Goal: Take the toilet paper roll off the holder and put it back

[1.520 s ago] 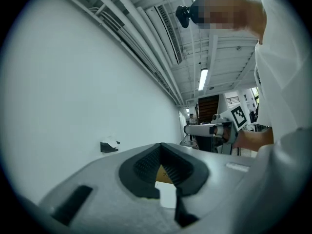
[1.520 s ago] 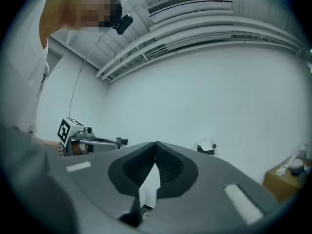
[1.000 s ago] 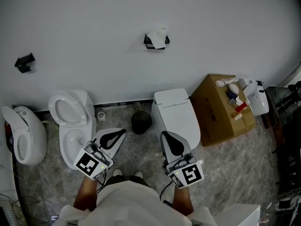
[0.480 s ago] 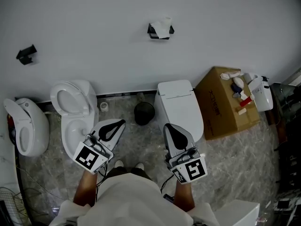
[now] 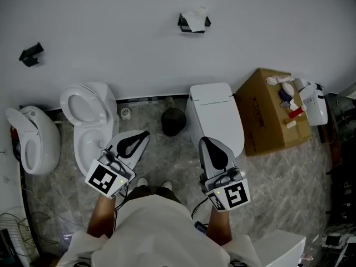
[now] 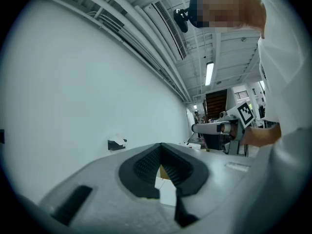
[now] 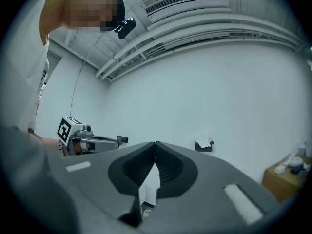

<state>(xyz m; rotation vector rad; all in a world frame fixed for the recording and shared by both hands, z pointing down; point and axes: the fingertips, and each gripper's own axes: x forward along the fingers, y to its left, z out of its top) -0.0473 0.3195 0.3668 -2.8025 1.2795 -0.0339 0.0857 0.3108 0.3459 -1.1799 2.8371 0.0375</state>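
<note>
1. Standing on the marbled floor (image 5: pixel 278 188), the person faces a white wall (image 5: pixel 111 15) and holds 2 grippers low in front of the body.
2. Left gripper (image 5: pixel 143 136): its jaws are pressed together at the tips with nothing between them. It points toward the open toilet (image 5: pixel 89 115).
3. Right gripper (image 5: pixel 206 143): its jaws are also closed on each other and empty. It hangs just in front of the closed toilet (image 5: pixel 214 113).
4. The toilet paper roll (image 5: pixel 196 20) sits on its black holder (image 5: pixel 182 22) up on the wall, well apart from both grippers. A loose sheet hangs over the front.
5. A 3rd toilet (image 5: pixel 30 141) stands at the far left with its lid raised.
6. Between the open and the closed toilet, a black bin (image 5: pixel 173 121) stands near the wall, and a small white roll (image 5: pixel 126 113) lies on the floor beside it.
7. A cardboard box (image 5: pixel 267 121) stands right of the closed toilet with several small items on top.
8. A 2nd black bracket (image 5: pixel 30 53) is fixed to the wall at the far left.
</note>
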